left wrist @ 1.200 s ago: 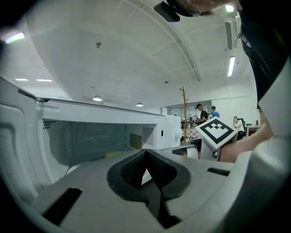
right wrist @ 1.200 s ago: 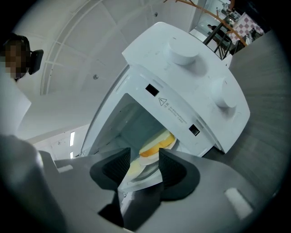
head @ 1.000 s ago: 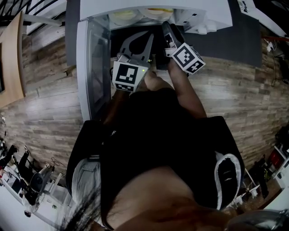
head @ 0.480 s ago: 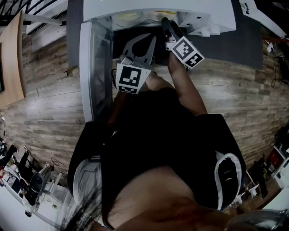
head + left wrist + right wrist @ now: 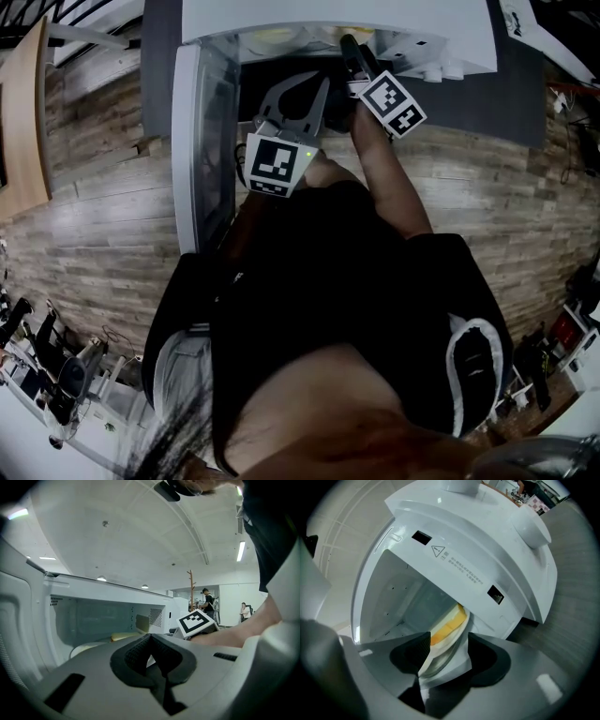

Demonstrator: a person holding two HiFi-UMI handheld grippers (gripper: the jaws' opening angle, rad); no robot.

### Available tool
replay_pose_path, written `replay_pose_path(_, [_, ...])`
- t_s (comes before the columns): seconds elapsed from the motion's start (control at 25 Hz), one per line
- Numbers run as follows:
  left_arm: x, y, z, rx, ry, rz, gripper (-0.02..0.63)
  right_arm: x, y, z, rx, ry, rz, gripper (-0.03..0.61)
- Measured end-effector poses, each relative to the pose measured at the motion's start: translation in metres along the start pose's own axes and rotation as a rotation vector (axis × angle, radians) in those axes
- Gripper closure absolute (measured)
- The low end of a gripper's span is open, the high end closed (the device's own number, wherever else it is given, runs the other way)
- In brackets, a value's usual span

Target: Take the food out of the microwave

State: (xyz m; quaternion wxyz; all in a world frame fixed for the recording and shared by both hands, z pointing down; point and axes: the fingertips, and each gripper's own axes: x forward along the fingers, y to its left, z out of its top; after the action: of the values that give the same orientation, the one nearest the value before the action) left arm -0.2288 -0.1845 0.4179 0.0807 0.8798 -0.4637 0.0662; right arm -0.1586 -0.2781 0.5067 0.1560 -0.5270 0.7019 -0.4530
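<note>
- At 12 o'clock in the head view, the microwave point(image 5: 328, 14) stands open, its door point(image 5: 202, 141) swung out toward 10 o'clock.
- Food point(image 5: 449, 620), a yellow slab, lies on a pale plate point(image 5: 440, 660) on the cavity floor, not yet lifted.
- Right gripper point(image 5: 447, 641) reaches into the opening. Its jaws have just been opening and stand wide apart. In its own view the near rim of the plate shows in the gap between them, with the food just beyond at 12 o'clock. The pads do not press on anything, so it holds nothing.
- Left gripper point(image 5: 151, 644) hovers before the opening at the 7 o'clock side of the right one, jaws fully together and empty.
- Step in hand, as I judge it: the reach for the plate, with the grasp not yet made.
- Next move likely calls for easing the right gripper forward until the plate's rim sits between the pads, then closing firmly on it.
- After that the plate should come out level and slowly, clear of the cavity's lip and the door, so the food does not slide off.
</note>
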Motion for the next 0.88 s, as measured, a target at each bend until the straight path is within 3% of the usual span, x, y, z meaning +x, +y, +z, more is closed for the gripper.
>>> replay_pose_path(0.44, [-0.001, 0.002, 0.003, -0.012, -0.012, 0.015, 0.607, 0.010, 0.001, 0.011, 0.044, -0.038, 0.002, 0.364])
replay_pose_path(0.56, [-0.003, 0.002, 0.003, -0.011, -0.014, 0.023, 0.607, 0.011, -0.002, 0.010, 0.041, -0.030, 0.007, 0.398])
replay_pose_path(0.68, [-0.005, -0.001, 0.003, -0.004, -0.013, 0.028, 0.607, 0.008, -0.006, 0.009, 0.068, -0.033, 0.022, 0.483])
replay_pose_path(0.88, [-0.006, 0.003, 0.004, 0.003, -0.014, 0.036, 0.607, 0.009, -0.006, 0.009, 0.133, -0.066, 0.060, 0.501])
